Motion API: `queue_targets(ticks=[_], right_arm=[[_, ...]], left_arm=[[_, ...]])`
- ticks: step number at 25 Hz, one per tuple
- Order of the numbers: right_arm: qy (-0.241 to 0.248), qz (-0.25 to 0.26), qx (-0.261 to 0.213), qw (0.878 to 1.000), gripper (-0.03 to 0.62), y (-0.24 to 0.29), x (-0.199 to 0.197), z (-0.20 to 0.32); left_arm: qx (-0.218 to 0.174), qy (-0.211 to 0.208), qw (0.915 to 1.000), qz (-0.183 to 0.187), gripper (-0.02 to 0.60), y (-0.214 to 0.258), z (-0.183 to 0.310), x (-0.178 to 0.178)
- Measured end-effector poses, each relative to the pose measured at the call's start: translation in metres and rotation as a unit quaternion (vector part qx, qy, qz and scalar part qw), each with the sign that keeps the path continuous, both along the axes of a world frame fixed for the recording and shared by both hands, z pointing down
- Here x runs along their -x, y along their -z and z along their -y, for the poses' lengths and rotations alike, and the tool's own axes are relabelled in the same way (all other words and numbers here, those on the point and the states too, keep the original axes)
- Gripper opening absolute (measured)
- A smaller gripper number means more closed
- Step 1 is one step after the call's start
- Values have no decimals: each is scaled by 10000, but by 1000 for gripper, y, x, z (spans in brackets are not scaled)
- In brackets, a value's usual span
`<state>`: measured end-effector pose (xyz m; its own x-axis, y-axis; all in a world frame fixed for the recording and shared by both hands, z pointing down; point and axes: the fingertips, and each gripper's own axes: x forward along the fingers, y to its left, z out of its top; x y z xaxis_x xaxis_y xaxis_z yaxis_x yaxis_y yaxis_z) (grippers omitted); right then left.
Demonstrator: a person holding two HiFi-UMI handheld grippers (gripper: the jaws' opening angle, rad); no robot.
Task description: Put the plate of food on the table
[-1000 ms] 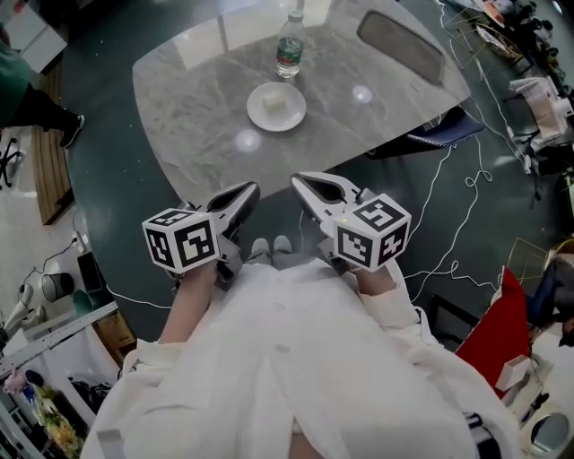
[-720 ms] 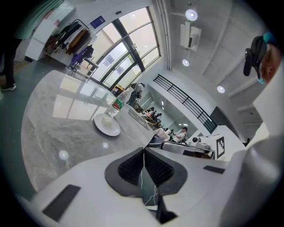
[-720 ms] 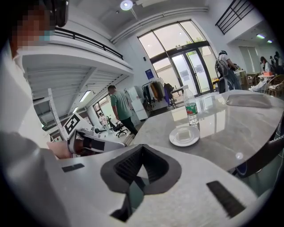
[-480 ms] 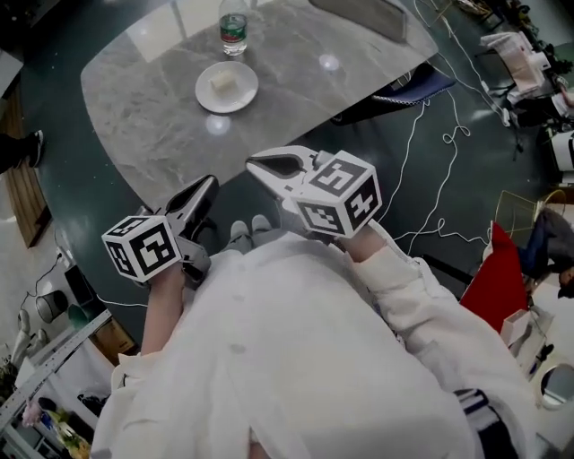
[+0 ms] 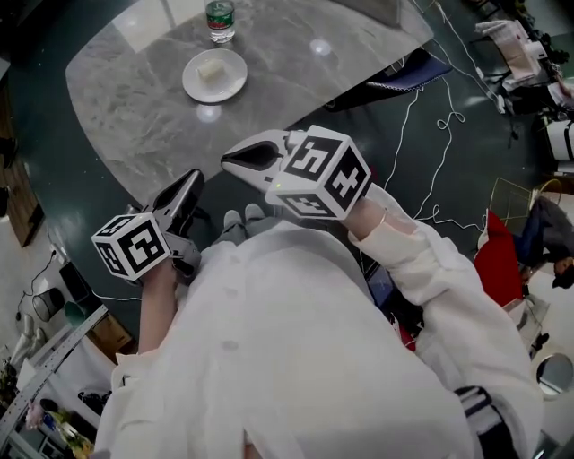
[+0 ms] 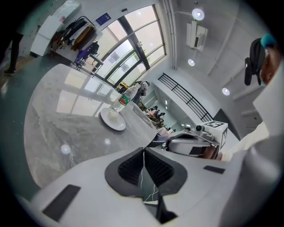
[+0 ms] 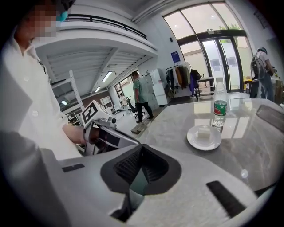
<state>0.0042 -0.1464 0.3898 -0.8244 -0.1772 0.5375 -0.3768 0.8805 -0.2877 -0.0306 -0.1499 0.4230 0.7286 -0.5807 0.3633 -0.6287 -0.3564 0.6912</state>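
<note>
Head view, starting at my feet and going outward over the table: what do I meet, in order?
Shoes → near edge of the table → plate with a white block of food → water bottle.

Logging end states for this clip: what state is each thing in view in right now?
plate: flat on the table, not held.
food: one pale block lying on the plate.
bottle: upright on the table, next to the plate.
left gripper: shut, empty, short of the table.
right gripper: shut, empty, short of the table.
</note>
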Motion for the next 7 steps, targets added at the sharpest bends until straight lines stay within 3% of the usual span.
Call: queue_targets(ticks=[7], right_arm=[[-150,-134,124,9997,3,-13,-7,8]], left_arm=[[46,-119,9999,39,21,-4,4,-1]])
